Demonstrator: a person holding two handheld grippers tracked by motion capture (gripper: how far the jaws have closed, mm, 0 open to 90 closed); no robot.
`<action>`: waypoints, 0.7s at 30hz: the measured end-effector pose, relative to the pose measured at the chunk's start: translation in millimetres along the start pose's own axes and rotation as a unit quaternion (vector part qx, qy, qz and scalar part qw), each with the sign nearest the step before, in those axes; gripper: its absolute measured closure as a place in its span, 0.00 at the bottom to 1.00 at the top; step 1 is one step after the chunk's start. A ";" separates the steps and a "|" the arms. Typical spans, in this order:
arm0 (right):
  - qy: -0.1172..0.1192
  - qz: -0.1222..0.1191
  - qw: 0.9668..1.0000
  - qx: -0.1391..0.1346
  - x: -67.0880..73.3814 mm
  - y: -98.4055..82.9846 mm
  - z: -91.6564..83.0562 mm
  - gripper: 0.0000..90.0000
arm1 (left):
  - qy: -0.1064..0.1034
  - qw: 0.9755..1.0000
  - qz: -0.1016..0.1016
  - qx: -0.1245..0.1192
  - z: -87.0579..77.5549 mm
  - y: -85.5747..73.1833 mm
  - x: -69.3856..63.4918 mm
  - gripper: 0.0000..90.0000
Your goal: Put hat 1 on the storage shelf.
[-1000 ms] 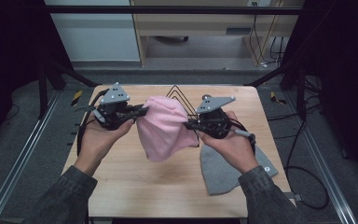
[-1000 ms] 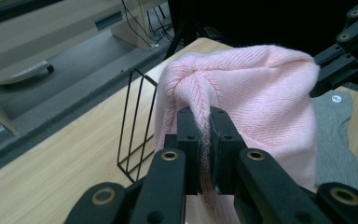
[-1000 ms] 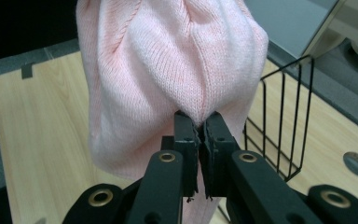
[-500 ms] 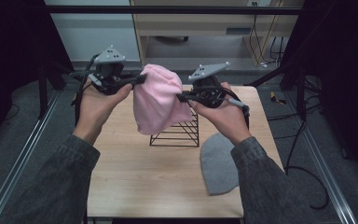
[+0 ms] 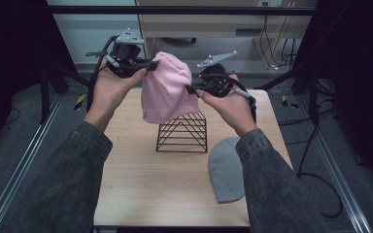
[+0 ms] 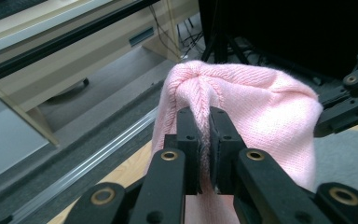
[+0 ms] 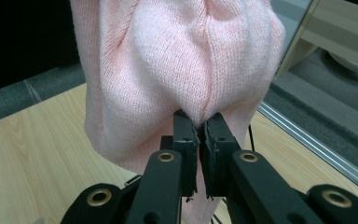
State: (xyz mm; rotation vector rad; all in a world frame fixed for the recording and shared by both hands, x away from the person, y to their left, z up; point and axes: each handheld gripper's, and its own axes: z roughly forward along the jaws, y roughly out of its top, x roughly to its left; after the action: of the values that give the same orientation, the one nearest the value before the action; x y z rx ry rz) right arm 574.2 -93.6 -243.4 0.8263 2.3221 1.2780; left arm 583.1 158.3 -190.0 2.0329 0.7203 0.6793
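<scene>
1. High view: pink hat (image 5: 167, 90) is held in the air above the wire rack (image 5: 182, 132), between both grippers
2. Left gripper (image 6: 204, 135) is clamped shut on a fold of the hat
3. Right gripper (image 7: 198, 133) is pinched shut on the knit at the opposite side
4. Grey hat (image 5: 226, 170) is laid flat on the table (image 5: 141, 184), beside the rack

No text, label, brand or number is legible anywhere.
</scene>
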 end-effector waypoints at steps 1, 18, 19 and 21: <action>-0.001 0.003 1.000 0.000 -1.6 -1.6 1.8 0.95 | 0.001 1.000 0.000 0.002 2.8 -1.5 1.1 0.93; -0.003 0.006 1.000 0.012 0.4 -13.0 19.5 0.94 | 0.007 1.000 -0.013 0.013 12.1 -17.8 5.5 0.93; -0.005 0.008 1.000 0.015 0.5 -14.4 21.2 0.94 | 0.007 1.000 -0.015 0.011 14.1 -18.9 5.1 0.93; -0.009 0.006 1.000 0.020 -0.8 -19.4 26.7 0.95 | 0.009 1.000 -0.010 0.016 19.8 -21.5 5.0 0.93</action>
State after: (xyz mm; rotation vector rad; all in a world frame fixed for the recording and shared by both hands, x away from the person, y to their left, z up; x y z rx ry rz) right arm 583.8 -85.2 -273.9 0.8624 2.3389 1.2271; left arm 595.1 161.3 -216.9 2.0480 0.7642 0.6790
